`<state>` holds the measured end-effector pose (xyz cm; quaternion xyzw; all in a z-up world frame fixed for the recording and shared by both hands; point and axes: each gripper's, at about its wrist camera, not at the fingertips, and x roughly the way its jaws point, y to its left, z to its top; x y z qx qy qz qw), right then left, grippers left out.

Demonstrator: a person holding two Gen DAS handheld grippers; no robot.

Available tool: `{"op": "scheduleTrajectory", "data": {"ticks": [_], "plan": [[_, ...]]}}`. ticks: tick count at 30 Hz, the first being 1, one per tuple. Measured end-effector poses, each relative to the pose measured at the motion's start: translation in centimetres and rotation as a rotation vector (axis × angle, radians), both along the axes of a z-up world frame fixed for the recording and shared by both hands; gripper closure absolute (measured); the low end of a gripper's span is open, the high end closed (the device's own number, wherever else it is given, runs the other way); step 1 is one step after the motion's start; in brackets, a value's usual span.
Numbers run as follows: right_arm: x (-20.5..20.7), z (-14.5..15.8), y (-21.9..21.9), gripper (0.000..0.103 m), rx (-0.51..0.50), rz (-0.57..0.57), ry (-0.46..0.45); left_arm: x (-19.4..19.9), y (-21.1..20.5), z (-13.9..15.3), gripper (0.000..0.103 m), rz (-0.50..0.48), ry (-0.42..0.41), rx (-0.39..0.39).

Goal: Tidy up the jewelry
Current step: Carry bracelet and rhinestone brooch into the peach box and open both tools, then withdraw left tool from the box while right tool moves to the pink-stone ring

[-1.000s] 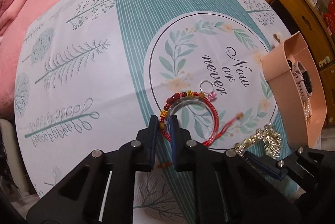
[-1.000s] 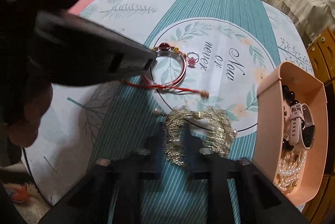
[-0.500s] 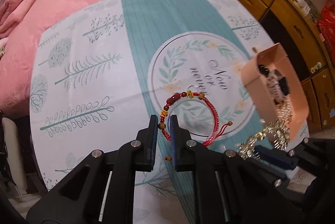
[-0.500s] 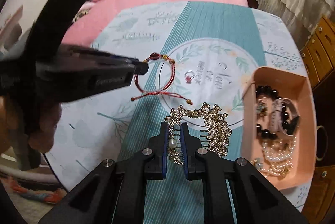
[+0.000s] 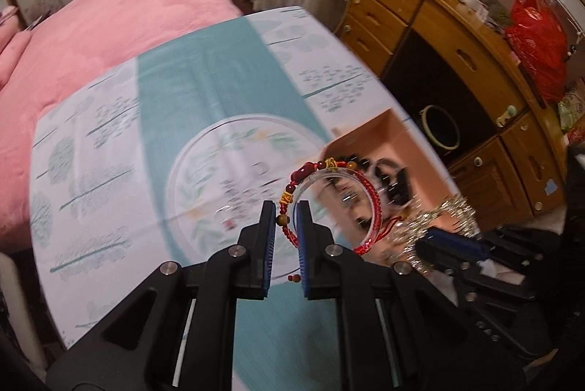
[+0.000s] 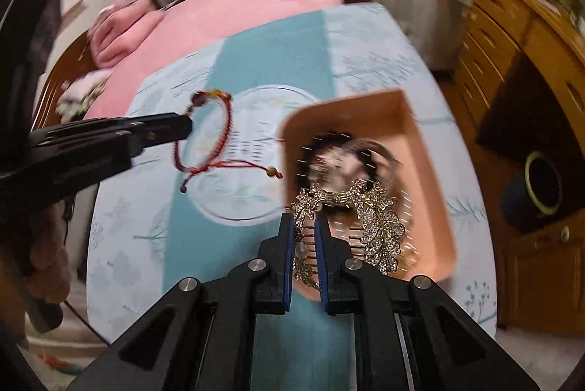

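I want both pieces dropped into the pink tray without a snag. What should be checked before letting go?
1. Left gripper clamped on the red bracelet: ok.
2. Right gripper clamped on the gold hair comb: ok.
3. Comb above the pink tray: ok.
4. Bracelet above the tray: cannot tell.
5. Bracelet's loose cord clear of the comb: ok.
6. Free room in the tray: cannot tell, contents blurred.

Pink bedspread [image 5: 109,25] behind the patterned tablecloth [image 5: 120,150]; wooden dresser [image 5: 457,69] alongside, bearing what looks like a red bag [image 5: 535,36].
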<state>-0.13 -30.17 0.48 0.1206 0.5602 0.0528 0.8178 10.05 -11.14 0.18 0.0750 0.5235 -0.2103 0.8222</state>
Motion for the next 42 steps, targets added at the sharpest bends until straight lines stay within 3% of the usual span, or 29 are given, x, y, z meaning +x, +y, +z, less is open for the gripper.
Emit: {"op": "scheduleTrajectory", "data": {"ticks": [10,25,32,42], "plan": [[-0.3,-3.0,-3.8,0.092,0.119,-0.113,0.028,1.9,-7.1,-3.1,0.094,-0.072,0.043,0.035],[0.6,-4.5,-4.4,0.092,0.107,-0.094,0.053,2.9,-9.9,-6.9,0.094,-0.117,0.098,0.075],[0.3,-4.4,-4.4,0.091,0.112,-0.092,0.063,2.5,-8.9,-6.6,0.093,-0.095,0.116,0.067],[-0.8,-3.1,-4.1,0.09,0.109,-0.076,0.061,0.1,-3.2,-5.0,0.09,-0.011,0.164,0.065]]}}
